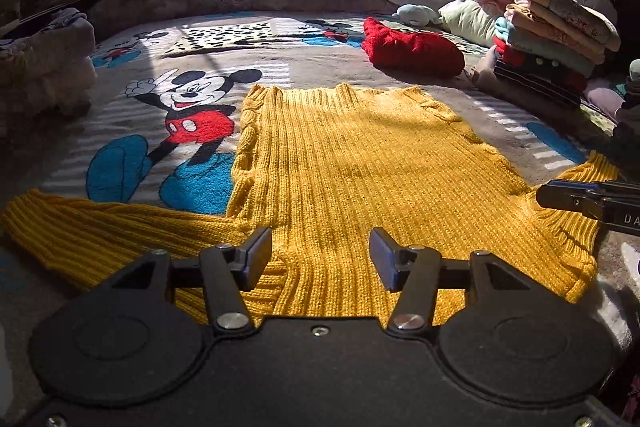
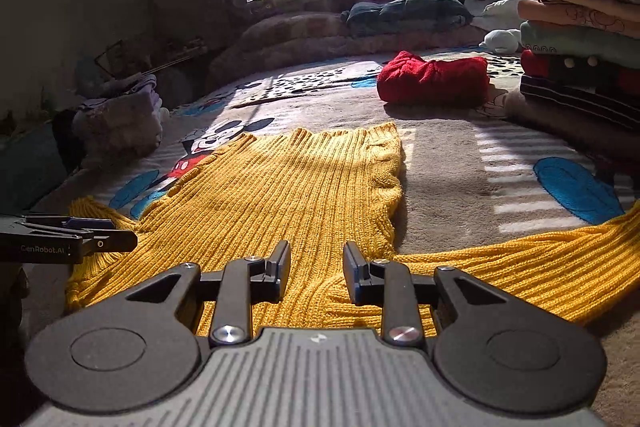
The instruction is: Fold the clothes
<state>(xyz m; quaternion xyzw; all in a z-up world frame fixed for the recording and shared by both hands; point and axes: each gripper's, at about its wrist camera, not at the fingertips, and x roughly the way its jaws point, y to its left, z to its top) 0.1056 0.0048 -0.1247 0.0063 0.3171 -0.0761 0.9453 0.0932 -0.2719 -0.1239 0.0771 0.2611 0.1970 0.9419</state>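
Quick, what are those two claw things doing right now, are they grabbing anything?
Left gripper: open, holding nothing, over the yellow sweater.
Right gripper: open, holding nothing, over the same sweater.

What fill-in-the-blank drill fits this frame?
1. The sweater spread flat on the blanket is ____ in colour.
2. The left gripper has its jaws ____, holding nothing.
3. The folded garment lying alone beyond the sweater is ____.
4. The stack of folded clothes stands on the ____ side of both views.

Missing words: yellow; open; red; right
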